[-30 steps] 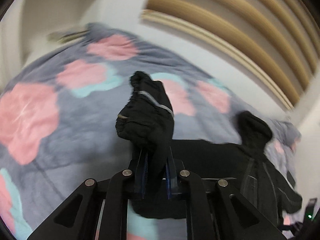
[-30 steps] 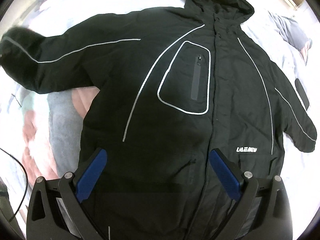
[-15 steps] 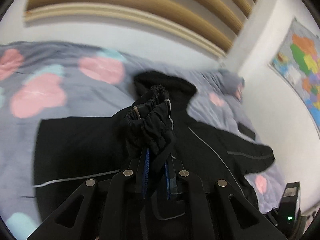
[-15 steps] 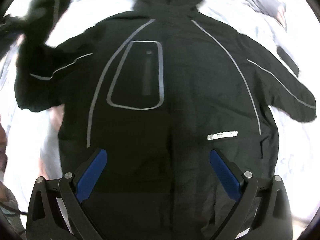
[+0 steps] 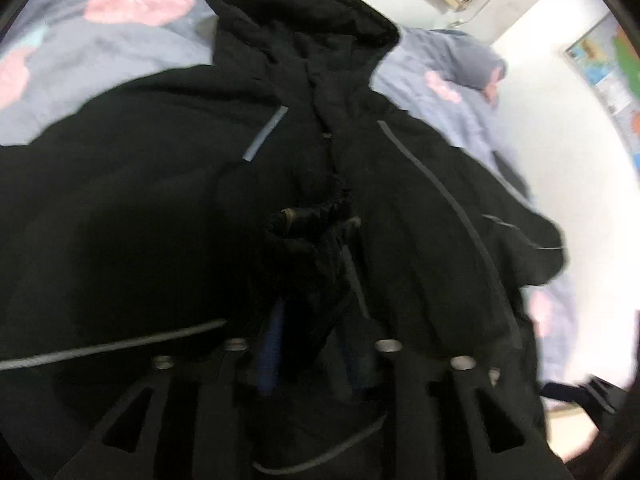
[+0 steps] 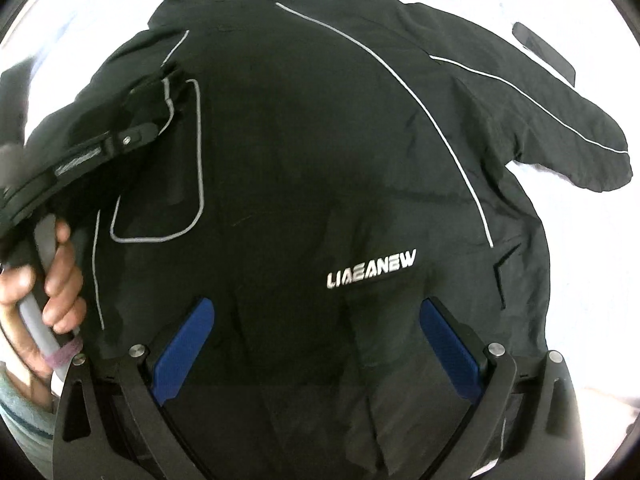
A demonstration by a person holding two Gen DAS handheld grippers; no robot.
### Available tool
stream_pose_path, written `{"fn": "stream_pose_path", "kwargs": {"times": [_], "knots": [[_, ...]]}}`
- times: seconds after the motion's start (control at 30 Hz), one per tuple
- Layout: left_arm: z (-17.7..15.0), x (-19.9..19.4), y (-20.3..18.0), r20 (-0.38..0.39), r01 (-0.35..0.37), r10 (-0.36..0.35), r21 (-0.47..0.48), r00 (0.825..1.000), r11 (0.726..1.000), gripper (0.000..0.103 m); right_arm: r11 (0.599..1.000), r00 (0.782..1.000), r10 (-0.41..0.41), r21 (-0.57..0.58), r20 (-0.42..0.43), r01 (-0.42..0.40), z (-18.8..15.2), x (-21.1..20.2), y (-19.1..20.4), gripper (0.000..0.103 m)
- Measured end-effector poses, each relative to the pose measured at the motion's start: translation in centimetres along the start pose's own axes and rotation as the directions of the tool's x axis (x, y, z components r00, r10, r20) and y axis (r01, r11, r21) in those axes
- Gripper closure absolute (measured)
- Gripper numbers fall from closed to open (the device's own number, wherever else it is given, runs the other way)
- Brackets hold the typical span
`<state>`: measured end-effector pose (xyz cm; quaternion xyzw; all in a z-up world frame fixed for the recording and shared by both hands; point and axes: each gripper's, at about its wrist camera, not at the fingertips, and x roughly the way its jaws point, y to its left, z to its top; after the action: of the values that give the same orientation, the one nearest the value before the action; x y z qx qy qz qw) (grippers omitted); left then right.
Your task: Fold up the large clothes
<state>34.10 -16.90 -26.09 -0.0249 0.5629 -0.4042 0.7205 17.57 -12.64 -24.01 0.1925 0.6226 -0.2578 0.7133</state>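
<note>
A black hooded jacket (image 6: 320,152) lies face up and spread over a bed, its hood (image 5: 300,12) toward the far end and its hem nearest the cameras. Thin grey piping runs down the chest and along the sleeves, a piped pocket panel (image 6: 160,184) sits on the left of the right wrist view, and a white "LIAEANEW" logo (image 6: 371,268) is printed on the right side of the chest. The right-hand sleeve (image 6: 560,120) stretches out flat toward the right edge.

The other sleeve's cuff (image 5: 310,236) is bunched and carried over the chest, pinched between the blue pads of the left gripper (image 5: 312,344), whose jaws are pressed together on the fabric. In the right wrist view the left gripper (image 6: 132,136) shows at the left over the pocket panel, with the person's hand (image 6: 52,280) wrapped round its grey handle.

The right gripper (image 6: 316,344) hovers above the jacket's lower front, its blue pads (image 6: 184,350) spread wide with nothing between them.

Beneath the jacket lies a grey bedspread (image 5: 100,52) with pink blotches. A white wall (image 5: 568,128) rises at the right, carrying a colourful map (image 5: 616,64).
</note>
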Motion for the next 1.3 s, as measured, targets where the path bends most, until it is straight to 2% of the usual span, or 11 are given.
{"fn": "stream_pose_path", "kwargs": {"times": [0.03,0.13,0.33,0.43,0.7,0.77,0.83,0.87,0.97,1.13,1.3], "knots": [[-0.2,-0.2,0.0,-0.010,0.041,-0.041,-0.015,0.999,0.999,0.045,1.000,1.000,0.000,-0.003,0.002,0.000,0.3,0.1,0.0,0.000],[-1.1,-1.9,-0.1,-0.010,0.096,-0.097,-0.049,0.995,0.994,0.043,1.000,0.999,0.012,-0.021,0.039,-0.011,1.7,0.0,-0.1,0.000],[-3.1,-7.6,0.0,0.063,0.043,-0.038,-0.076,0.997,0.996,0.043,0.987,0.979,0.142,-0.094,0.144,-0.130,5.4,-0.4,1.7,0.000],[-3.7,-9.7,0.7,0.093,0.007,0.003,-0.110,0.996,0.994,0.043,0.962,0.956,0.259,-0.125,0.135,-0.243,7.3,0.6,3.6,0.002],[-4.3,-12.4,2.3,0.135,-0.108,0.127,-0.139,0.983,0.984,0.043,0.925,0.933,0.353,-0.176,0.074,-0.336,11.3,4.6,8.6,0.014],[-4.2,-12.4,2.6,0.132,-0.117,0.137,-0.150,0.982,0.982,0.043,0.915,0.923,0.383,-0.152,0.032,-0.374,12.1,6.2,9.2,0.024],[-4.0,-12.3,3.0,0.133,-0.126,0.148,-0.161,0.980,0.979,0.043,0.890,0.899,0.437,-0.138,-0.007,-0.434,12.5,7.1,9.7,0.049],[-3.8,-12.0,3.0,0.133,-0.130,0.153,-0.163,0.979,0.978,0.043,0.882,0.891,0.453,-0.140,-0.003,-0.449,12.5,7.0,9.9,0.054],[-3.3,-12.4,3.1,0.157,-0.138,0.166,-0.172,0.974,0.975,0.043,0.888,0.899,0.430,-0.217,0.079,-0.406,11.9,4.4,10.2,0.067],[-1.6,-13.6,1.9,0.208,-0.161,0.183,-0.123,0.961,0.979,0.043,0.895,0.876,0.420,-0.267,0.236,-0.357,12.0,-1.5,7.1,0.073],[0.4,-10.9,1.9,0.189,-0.160,0.175,-0.090,0.966,0.983,0.043,0.958,0.877,0.254,-0.230,0.407,-0.171,13.4,-6.2,0.0,0.073]]}}
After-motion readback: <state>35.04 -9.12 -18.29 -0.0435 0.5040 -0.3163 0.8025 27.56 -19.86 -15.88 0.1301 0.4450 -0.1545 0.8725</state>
